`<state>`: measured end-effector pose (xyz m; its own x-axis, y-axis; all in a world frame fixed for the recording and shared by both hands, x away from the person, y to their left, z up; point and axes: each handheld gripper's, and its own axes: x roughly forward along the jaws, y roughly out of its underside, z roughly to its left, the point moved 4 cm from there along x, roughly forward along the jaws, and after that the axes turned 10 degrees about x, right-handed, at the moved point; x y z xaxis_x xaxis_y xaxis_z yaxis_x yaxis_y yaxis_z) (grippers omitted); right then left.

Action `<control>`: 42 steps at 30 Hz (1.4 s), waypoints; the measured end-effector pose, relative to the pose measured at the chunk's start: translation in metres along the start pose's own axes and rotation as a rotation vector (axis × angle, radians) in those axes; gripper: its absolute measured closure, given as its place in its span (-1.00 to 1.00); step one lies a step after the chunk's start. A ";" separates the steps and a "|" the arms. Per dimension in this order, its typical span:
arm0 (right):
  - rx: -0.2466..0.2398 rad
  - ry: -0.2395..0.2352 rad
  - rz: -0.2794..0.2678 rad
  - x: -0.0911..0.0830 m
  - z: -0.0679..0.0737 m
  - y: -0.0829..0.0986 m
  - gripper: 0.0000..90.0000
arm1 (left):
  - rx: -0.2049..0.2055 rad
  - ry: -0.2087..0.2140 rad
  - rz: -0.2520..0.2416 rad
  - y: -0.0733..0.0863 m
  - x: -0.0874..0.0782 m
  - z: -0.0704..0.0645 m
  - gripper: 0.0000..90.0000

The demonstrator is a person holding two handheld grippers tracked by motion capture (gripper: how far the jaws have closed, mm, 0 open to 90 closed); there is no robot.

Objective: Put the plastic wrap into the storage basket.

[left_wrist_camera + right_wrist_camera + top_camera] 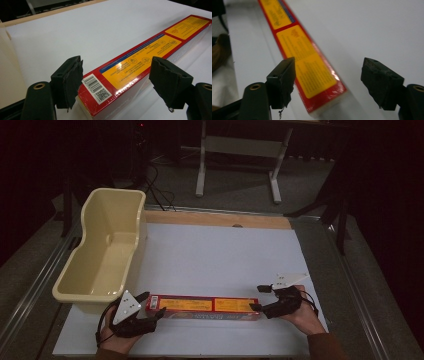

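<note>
Box: a long, narrow red box [204, 306] with yellow label panels lies flat on the white table top [220, 255], near the person's edge, its length running from left to right in the high view.
Box, left end: in the left gripper view the end with a white barcode patch [96, 88] sits between the two black jaws; the box [140, 60] stretches away toward the upper right.
Box, right end: in the right gripper view the end of the box [308, 67] lies between the jaws, closer to the left one in that view; the picture is blurred.
Left gripper: the left gripper [154, 306] is at the box's left end, jaws wide apart on either side of it. One jaw appears to touch the side of the box; the other stands off it.
Right gripper: the right gripper [257, 298] is at the box's right end, jaws wide apart, gripping nothing; the near jaw is close to the end, and contact cannot be told.
Tub: a cream plastic tub [131, 227] stands at the left of the table, its near end just beside the left gripper.
Hands: each gripper is held by a hand coming in from the bottom of the high view.
</note>
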<state>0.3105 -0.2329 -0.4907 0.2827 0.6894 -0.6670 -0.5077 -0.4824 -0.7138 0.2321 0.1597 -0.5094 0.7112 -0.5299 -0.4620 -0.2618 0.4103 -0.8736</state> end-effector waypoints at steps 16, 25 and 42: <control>-0.088 -0.130 0.178 0.043 0.001 0.009 -0.58 | -0.001 0.013 -0.001 0.000 0.001 -0.001 -0.39; -0.135 -0.158 0.265 0.038 0.010 0.017 -0.29 | 0.005 0.015 -0.006 -0.001 0.000 -0.002 -0.37; -0.187 -0.091 0.360 0.048 0.015 0.028 -0.20 | 0.003 0.009 -0.014 -0.001 -0.002 -0.002 -0.35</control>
<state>0.2972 -0.2051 -0.5399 0.0369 0.4997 -0.8654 -0.4023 -0.7853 -0.4706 0.2299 0.1591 -0.5081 0.7091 -0.5419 -0.4512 -0.2497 0.4054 -0.8794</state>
